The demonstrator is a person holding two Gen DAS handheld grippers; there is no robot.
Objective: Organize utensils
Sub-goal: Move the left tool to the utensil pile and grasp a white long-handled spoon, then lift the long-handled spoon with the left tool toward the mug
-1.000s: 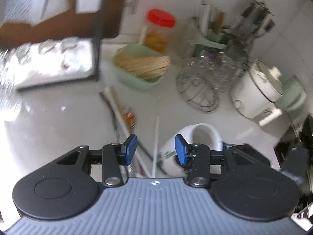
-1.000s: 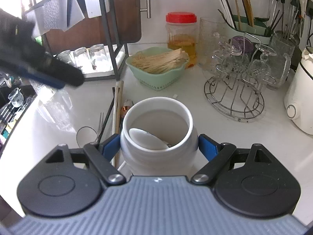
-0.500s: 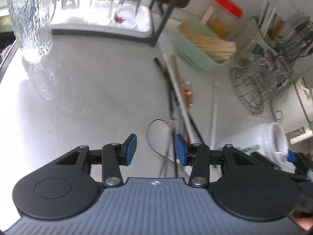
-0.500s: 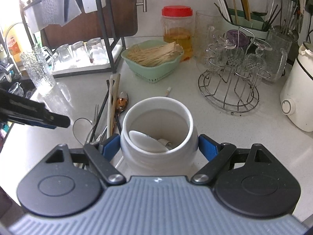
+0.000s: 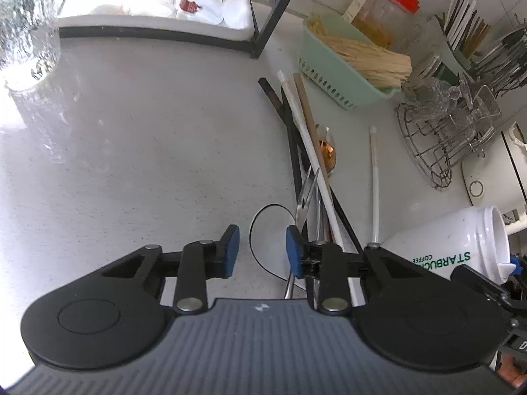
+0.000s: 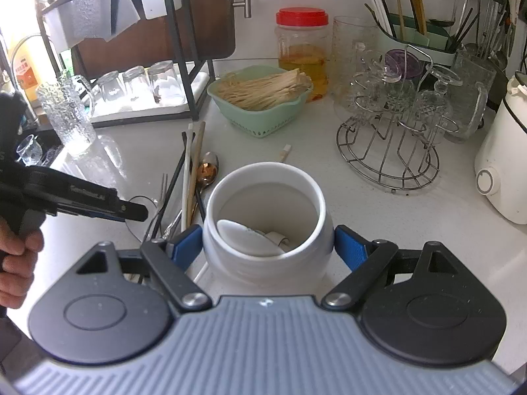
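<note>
A pile of utensils (image 5: 309, 164) lies on the white counter: dark and pale chopsticks, a fork (image 5: 304, 197), a copper-bowled spoon (image 5: 327, 154) and a thin black wire loop (image 5: 263, 223). A white stick (image 5: 374, 181) lies apart on the right. My left gripper (image 5: 262, 247) hovers low at the near end of the pile with its jaws closing. Only the wire loop and bare counter lie between the pads, and nothing is pressed. My right gripper (image 6: 268, 247) is shut on a white ceramic jar (image 6: 263, 197) that holds a white spoon (image 6: 243, 237). The same pile (image 6: 191, 177) lies left of the jar.
A green basket of sticks (image 6: 260, 98) and a red-lidded jar (image 6: 303, 49) stand behind the pile. A wire glass rack (image 6: 392, 138) and a white cooker (image 6: 504, 164) are at the right. A textured glass (image 6: 66, 115) and a black rack with upturned glasses stand at the left.
My left gripper has dropped lower and closer to the near end of the utensil pile, and its jaws have narrowed. The right gripper and the jar have stayed put.
</note>
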